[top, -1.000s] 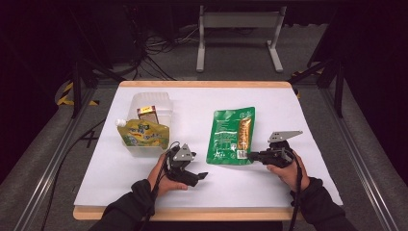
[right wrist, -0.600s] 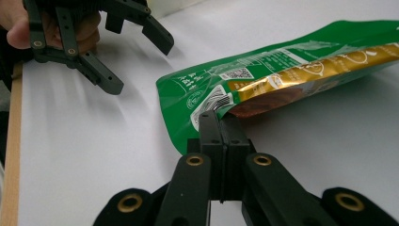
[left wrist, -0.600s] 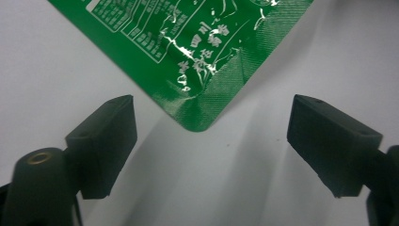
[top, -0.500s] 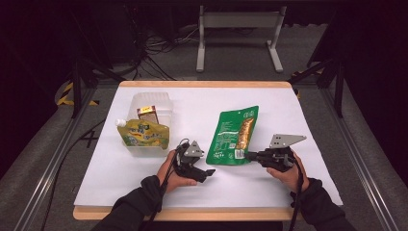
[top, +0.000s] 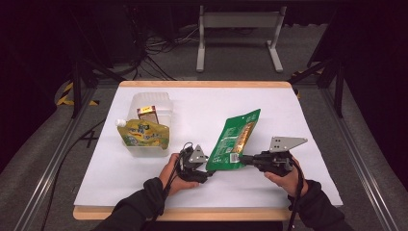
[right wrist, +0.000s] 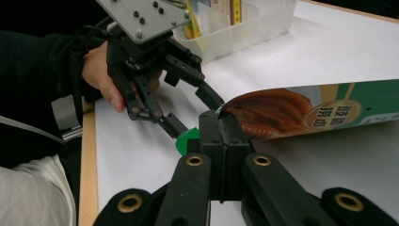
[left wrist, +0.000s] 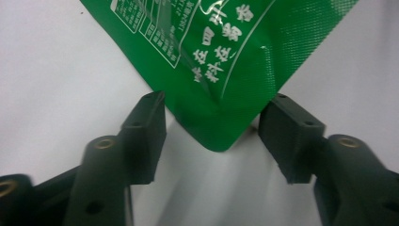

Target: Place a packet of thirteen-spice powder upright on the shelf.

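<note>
Counter (top: 308, 144), white-covered: work sits at its near edge, within both hands' reach. Clear tub (top: 150, 108) at the left holds a yellow pouch (top: 144, 134) and a small carton (top: 147, 114), apparently a collecting bin. Green pouch (top: 234, 139) is lifted, tilted. Right gripper (right wrist: 219, 123), pressed together, pinches its bottom edge to steady it. Left gripper (left wrist: 211, 136), half spread and just closing, brackets the pouch's lower corner without contact, presumably for a two-handed hold.

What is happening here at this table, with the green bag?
A person works with tongs in each hand. The right tongs are shut on one edge of the green bag, lifting it off the white table. The left tongs have just been closing around its corner, not yet pressing. A clear tub of packets stands behind.
</note>
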Tool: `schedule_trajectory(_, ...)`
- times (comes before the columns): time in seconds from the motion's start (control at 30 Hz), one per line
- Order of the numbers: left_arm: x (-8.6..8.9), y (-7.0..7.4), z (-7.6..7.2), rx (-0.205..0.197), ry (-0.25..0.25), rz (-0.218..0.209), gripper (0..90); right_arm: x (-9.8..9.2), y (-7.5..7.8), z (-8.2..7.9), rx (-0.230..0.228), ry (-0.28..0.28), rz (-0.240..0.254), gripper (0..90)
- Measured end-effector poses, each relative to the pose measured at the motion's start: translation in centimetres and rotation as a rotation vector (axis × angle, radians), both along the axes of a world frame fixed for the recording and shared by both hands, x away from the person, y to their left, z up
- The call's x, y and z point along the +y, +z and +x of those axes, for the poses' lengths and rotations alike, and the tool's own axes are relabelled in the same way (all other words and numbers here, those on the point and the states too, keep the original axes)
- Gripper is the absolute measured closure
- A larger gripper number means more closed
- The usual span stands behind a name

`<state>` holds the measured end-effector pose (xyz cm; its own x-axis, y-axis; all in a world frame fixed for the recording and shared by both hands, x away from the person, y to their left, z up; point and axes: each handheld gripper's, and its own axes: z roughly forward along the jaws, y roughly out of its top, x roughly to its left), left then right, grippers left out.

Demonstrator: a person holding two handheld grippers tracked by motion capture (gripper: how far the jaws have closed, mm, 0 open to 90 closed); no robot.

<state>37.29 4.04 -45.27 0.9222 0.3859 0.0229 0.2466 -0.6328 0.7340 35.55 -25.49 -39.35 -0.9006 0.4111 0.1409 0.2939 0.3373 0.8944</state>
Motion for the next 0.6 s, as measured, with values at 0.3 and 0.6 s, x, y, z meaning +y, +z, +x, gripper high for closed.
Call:
schedule_trajectory(0.3, 0.2, 0.7, -1.6, -0.138, -0.037, 0.074, 87.6, -0.5, -0.3, 0.6, 0.064, -0.020, 0.042, 88.4)
schedule_trajectory(0.6, -0.2, 0.4, -2.2, -0.161, -0.106, 0.121, 90.0, -1.7, -0.7, 1.8, 0.192, -0.091, 0.030, 54.7)
